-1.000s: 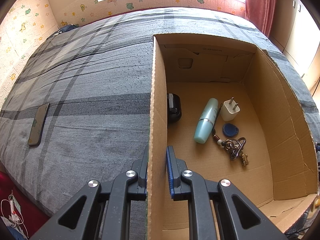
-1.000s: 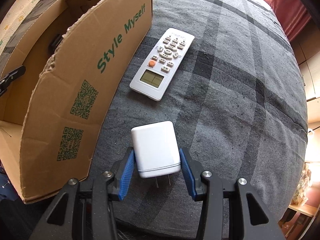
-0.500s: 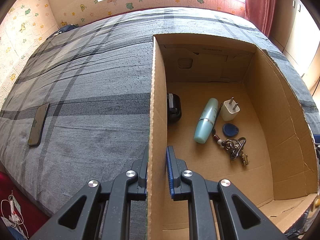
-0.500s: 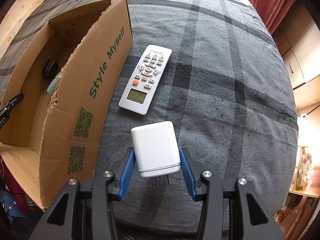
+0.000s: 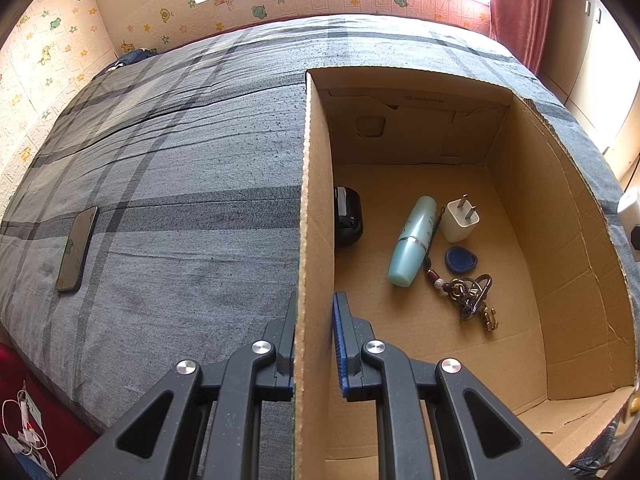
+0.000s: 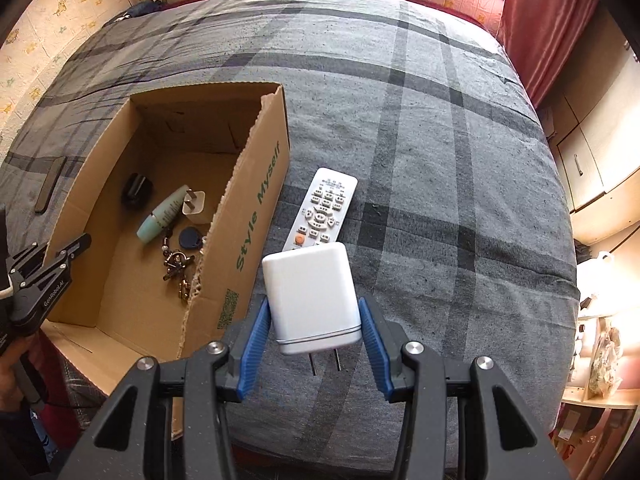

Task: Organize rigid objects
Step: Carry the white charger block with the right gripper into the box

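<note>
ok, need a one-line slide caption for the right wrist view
Right gripper holds a white charger above the grey plaid bed, cardboard box and remote beyond.

Box on the bed, remote beside it

A cardboard box (image 6: 256,216) sits on the bed (image 6: 460,160); inside lie a bottle (image 6: 162,216), 1 charger (image 6: 195,206) and keys (image 6: 176,264). The remote (image 6: 322,210) lies right of it, a phone (image 5: 76,250) left.

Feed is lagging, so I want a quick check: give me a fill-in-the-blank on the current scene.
1. The right gripper is shut on a white ____.
2. The left gripper clamps the ____ wall of the cardboard box.
3. The remote control lies on the bed, ____ the box.

Missing: charger; left; outside
</note>
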Tool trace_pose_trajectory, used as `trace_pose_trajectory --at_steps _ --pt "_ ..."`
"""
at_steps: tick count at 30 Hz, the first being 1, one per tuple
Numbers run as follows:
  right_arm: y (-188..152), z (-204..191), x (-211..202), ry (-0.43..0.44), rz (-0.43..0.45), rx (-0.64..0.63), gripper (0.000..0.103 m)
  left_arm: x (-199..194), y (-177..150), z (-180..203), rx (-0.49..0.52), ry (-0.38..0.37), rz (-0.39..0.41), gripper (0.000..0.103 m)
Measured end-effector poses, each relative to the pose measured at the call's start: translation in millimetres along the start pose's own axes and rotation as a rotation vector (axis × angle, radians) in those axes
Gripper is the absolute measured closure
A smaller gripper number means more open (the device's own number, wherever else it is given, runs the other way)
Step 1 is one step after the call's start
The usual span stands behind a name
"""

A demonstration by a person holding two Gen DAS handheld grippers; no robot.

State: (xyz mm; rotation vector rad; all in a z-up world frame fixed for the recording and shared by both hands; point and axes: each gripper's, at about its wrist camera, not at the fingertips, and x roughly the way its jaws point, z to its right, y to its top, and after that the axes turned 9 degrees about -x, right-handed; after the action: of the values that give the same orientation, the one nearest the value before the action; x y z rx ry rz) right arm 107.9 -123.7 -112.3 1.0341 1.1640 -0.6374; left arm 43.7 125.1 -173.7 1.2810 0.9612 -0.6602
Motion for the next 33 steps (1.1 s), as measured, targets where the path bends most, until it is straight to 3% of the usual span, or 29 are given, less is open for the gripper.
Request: trace_pose_trajectory --at_steps 9,17,33 --pt "37 -32 -19 0.046 0.077 -0.055 0.054 1 0 1 -0.002 -0.001 -0.001 0.088" --pt "57 -68 -15 0.083 0.084 -0.126 0.054 1 0 1 -0.002 -0.002 -0.001 0.088" --pt "63 -119 59 0.157 -0.073 -0.185 0.054 2 -1 2 -0.003 -0.005 0.0 0.088"
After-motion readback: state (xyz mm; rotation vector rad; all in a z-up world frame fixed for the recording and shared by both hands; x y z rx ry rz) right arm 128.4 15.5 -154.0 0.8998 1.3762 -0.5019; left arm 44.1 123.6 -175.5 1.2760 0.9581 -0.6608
